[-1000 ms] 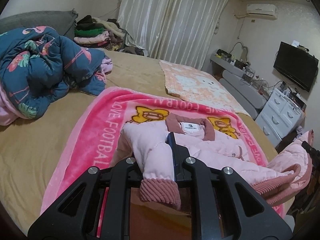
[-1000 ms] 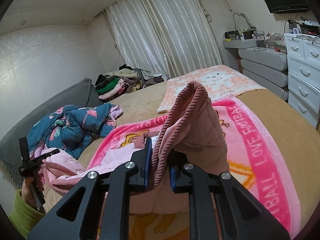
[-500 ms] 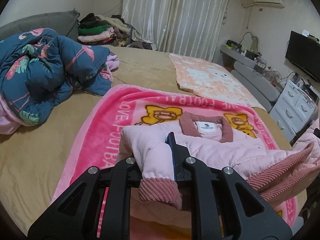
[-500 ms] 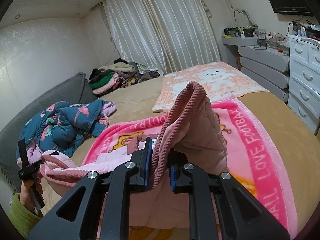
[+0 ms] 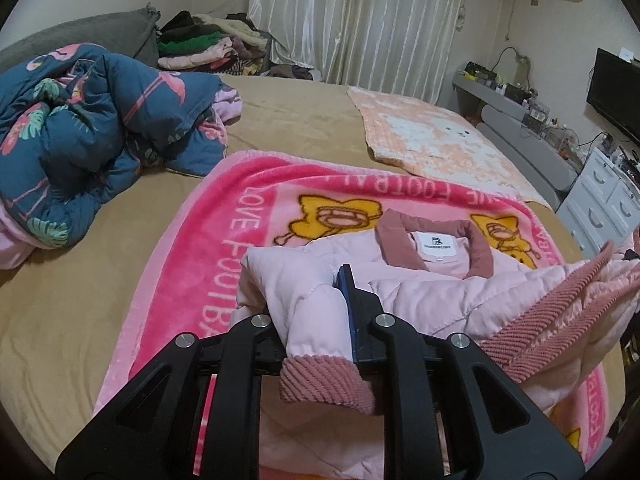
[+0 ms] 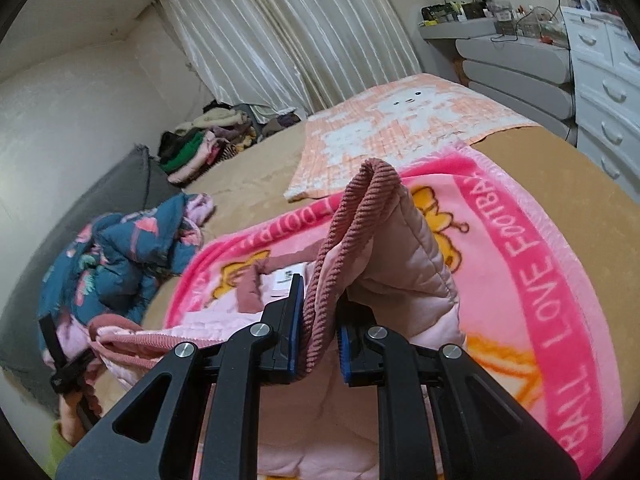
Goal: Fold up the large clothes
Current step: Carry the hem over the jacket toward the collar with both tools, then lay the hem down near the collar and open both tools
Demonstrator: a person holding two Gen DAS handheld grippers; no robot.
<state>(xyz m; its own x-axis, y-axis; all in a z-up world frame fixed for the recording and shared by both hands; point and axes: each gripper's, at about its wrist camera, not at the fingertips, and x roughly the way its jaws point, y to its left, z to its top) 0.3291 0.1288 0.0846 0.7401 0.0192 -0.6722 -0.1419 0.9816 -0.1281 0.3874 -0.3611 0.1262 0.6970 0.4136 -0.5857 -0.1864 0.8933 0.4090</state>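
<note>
A pale pink quilted jacket (image 5: 432,292) with dusty-rose ribbed trim lies collar-up on a bright pink "LOVE FOOTBALL" blanket (image 5: 224,240) on the bed. My left gripper (image 5: 316,316) is shut on the jacket's lower edge beside a ribbed cuff (image 5: 324,380), lifted a little off the blanket. My right gripper (image 6: 318,320) is shut on the ribbed hem (image 6: 340,236) of the jacket's other lower corner, which stands up in a peak. The left gripper also shows at the far left of the right wrist view (image 6: 64,368), holding its corner.
A crumpled navy flamingo-print duvet (image 5: 88,136) lies at the left of the tan bed (image 5: 296,116). A peach-and-white blanket (image 5: 436,140) lies beyond. A clothes pile (image 5: 204,48) sits by the curtains. White drawers (image 5: 604,204) and a TV (image 5: 616,96) stand at right.
Both grippers have carried the jacket's lower edge forward toward the collar. The hem on the right now reaches farther over the jacket body. Both grips are unchanged.
</note>
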